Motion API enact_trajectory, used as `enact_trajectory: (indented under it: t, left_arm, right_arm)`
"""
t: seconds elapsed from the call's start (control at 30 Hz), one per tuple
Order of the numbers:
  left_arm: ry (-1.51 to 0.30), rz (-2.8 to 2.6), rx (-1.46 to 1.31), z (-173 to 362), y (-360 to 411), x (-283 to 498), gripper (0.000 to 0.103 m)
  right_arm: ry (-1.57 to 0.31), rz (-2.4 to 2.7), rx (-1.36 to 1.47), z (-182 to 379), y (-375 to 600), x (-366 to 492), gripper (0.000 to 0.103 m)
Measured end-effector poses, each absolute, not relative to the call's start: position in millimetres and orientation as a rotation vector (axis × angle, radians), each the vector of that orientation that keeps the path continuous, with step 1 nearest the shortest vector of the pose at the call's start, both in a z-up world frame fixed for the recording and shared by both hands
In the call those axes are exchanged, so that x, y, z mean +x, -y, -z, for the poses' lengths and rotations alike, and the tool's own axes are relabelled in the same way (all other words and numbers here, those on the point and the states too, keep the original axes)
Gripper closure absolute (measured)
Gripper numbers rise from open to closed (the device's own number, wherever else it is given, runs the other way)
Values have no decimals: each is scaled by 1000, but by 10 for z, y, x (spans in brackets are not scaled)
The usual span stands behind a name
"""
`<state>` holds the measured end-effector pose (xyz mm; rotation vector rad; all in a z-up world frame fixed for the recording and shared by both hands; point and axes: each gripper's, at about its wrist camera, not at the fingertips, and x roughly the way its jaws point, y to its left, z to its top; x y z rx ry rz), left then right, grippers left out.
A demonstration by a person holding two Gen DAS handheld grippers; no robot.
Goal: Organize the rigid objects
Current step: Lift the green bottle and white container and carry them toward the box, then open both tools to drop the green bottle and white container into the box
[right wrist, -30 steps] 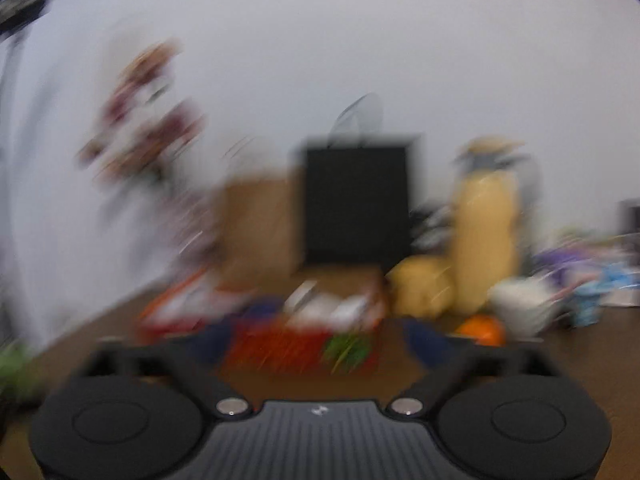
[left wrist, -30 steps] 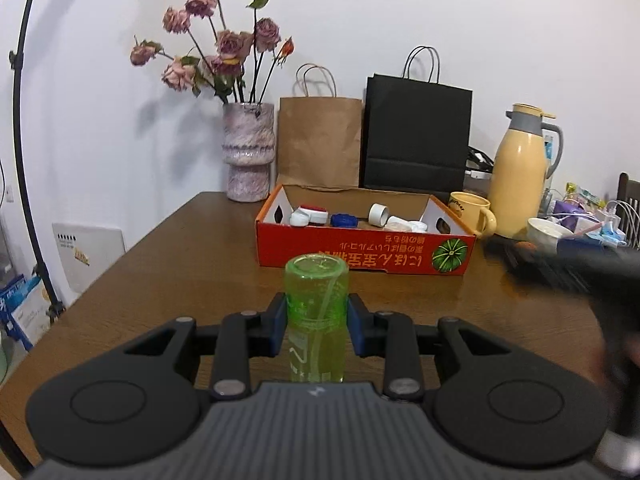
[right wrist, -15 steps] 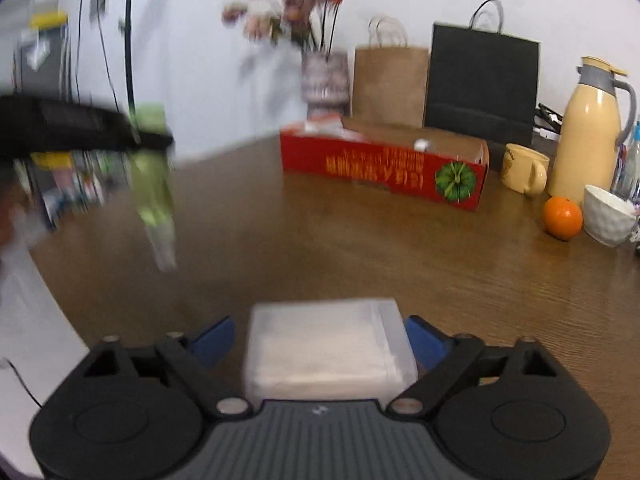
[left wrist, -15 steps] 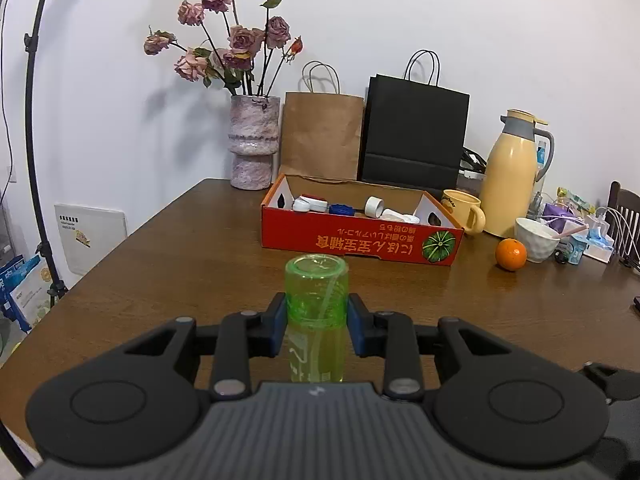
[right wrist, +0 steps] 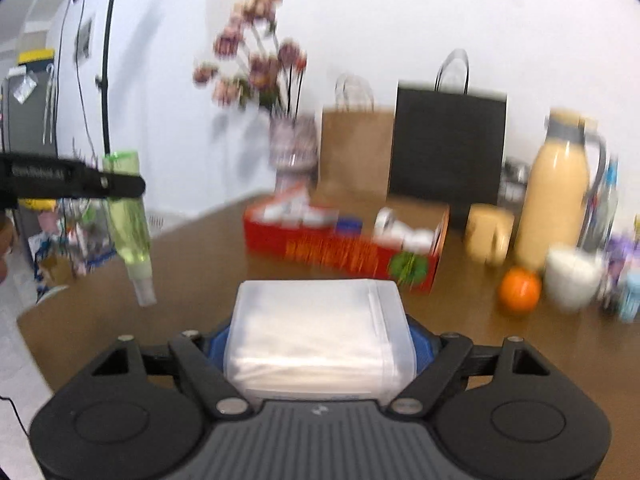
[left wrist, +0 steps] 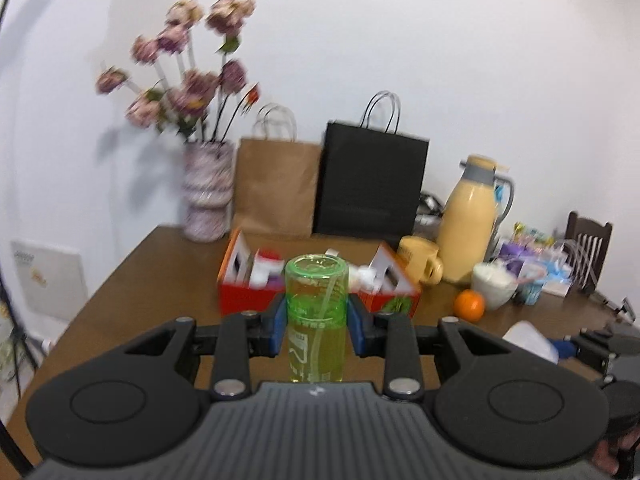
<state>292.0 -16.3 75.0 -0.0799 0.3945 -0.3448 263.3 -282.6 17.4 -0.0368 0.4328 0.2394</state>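
The left gripper (left wrist: 316, 334) is clamped on a green transparent bottle (left wrist: 316, 316), which fills the lower centre of the left wrist view; the blue pads (left wrist: 277, 328) press its sides at mid-height. In the right wrist view the same bottle hangs at the left edge of the frame, cap end down and tilted, clear of the wooden table (right wrist: 200, 264).

The right gripper (right wrist: 318, 344) has a white translucent plastic box (right wrist: 316, 332) between its fingers in the lower centre of its view, and its jaws are closing on it; the blue pads sit against the box's two side walls.

The step in hand appears to be carrying both items to the red cardboard box (right wrist: 344, 250), which stands at mid-frame on the table and already contains small white and blue items.

Procedure for a clean placement:
- Let the right jaws finish closing before moving further; the wide, smooth box could slip.
- Keep both items above the red box's near wall on approach.
- Enter one at a time, since the two grippers would crowd the opening.
- Choose a bare patch of the box floor; contents are blurred, so free space cannot be judged yet.
- Avoid the orange (right wrist: 519, 290) and yellow mug (right wrist: 489, 236), at right of the red box.
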Motion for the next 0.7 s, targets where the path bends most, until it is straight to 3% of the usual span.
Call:
enact_trajectory:
  t: [0.13,0.4,0.57,0.7]
  left_arm:
    - [-416,411,-96,-1172,238,3389,72]
    - [-598,453,-104,-1539,518,4585,72]
    - [-673,401,-114,-1438,659,5274,72]
    - [-802,370,-116,-1107,870,5893,72]
  right_arm:
    - [-387,-230,-14,-670,3046,3011,21]
    - [-511,-236,52,-1350,3277,4180,21]
    - [-623,-226,115,-1357,3377,4961,21]
    - [-760,-187,132,-978,3371,5588,21]
